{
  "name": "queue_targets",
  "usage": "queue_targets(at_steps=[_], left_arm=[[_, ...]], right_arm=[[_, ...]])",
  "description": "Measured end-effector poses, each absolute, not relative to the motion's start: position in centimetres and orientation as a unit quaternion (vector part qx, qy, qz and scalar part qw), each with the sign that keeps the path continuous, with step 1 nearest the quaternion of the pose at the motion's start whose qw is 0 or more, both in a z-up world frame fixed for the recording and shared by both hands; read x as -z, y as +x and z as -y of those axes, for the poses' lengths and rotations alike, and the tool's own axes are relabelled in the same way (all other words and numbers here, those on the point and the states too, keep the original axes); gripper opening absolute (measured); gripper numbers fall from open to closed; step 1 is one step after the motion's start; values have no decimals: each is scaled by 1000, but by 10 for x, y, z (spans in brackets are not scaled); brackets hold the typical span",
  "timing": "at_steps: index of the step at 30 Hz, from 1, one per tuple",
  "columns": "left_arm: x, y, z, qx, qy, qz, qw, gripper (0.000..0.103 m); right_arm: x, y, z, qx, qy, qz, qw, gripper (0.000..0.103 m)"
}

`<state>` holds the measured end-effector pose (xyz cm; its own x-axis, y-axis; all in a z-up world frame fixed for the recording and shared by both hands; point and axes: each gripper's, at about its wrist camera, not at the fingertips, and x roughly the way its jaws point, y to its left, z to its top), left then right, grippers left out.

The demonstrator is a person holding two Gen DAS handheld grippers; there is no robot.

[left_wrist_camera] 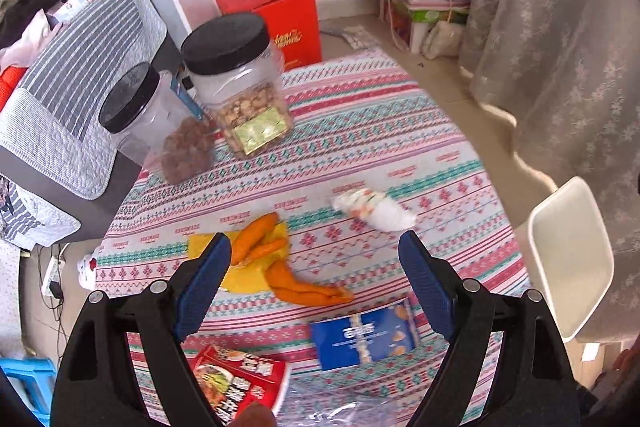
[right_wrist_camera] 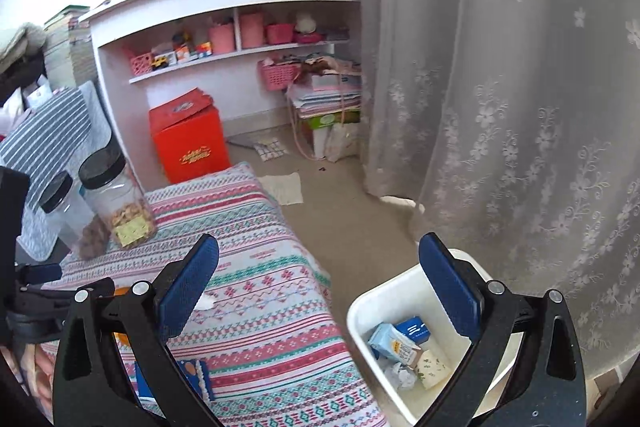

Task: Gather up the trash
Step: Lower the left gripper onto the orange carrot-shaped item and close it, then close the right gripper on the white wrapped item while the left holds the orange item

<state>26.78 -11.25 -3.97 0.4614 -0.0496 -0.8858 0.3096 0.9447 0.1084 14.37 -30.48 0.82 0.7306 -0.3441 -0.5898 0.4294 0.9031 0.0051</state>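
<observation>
My left gripper (left_wrist_camera: 315, 247) hangs open over a table with a patterned cloth (left_wrist_camera: 360, 131), nothing between its fingers. Below it lie orange peels (left_wrist_camera: 256, 239) on a yellow napkin (left_wrist_camera: 244, 279), a crumpled white wrapper (left_wrist_camera: 376, 209), a blue snack packet (left_wrist_camera: 362, 337) and a red packet (left_wrist_camera: 240, 379). My right gripper (right_wrist_camera: 319, 247) is open and empty, above the table's right edge and a white bin (right_wrist_camera: 372, 303) on the floor. The bin holds a small carton (right_wrist_camera: 394, 343), a blue box and crumpled paper. The blue packet (right_wrist_camera: 192, 375) shows behind the right gripper's left finger.
Two black-lidded clear jars (left_wrist_camera: 240, 87) (left_wrist_camera: 160, 127) stand at the table's far left corner. The bin (left_wrist_camera: 568, 259) sits just off the table's right side, by a lace curtain (right_wrist_camera: 520, 107). A red box (right_wrist_camera: 188, 143) and white shelves stand beyond the table.
</observation>
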Motion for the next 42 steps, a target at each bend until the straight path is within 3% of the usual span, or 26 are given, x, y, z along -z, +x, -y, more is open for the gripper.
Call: queue_targets(at_steps=[5, 8, 18, 22, 23, 25, 28, 35, 42], left_arm=[[90, 313, 81, 107, 142, -600, 780, 83], [115, 332, 69, 98, 154, -623, 760, 76], [162, 364, 53, 106, 103, -655, 741, 46], [168, 367, 43, 98, 93, -658, 741, 25], [169, 366, 40, 98, 91, -658, 741, 24], [166, 361, 33, 94, 93, -655, 744, 15], [150, 353, 17, 85, 68, -643, 758, 9], [80, 291, -29, 71, -37, -565, 821, 8], [-13, 228, -51, 59, -100, -440, 890, 8]], right_arm=[[10, 169, 289, 160, 94, -356, 916, 96], [18, 180, 288, 150, 109, -378, 907, 96], [33, 196, 274, 128, 85, -410, 899, 96], [36, 201, 271, 125, 76, -417, 897, 96], [37, 203, 271, 124, 77, -419, 896, 96], [40, 205, 271, 120, 79, -426, 893, 96], [44, 208, 268, 115, 80, -433, 890, 96], [50, 214, 263, 98, 70, -428, 896, 96], [85, 262, 249, 1, 85, -506, 858, 96]])
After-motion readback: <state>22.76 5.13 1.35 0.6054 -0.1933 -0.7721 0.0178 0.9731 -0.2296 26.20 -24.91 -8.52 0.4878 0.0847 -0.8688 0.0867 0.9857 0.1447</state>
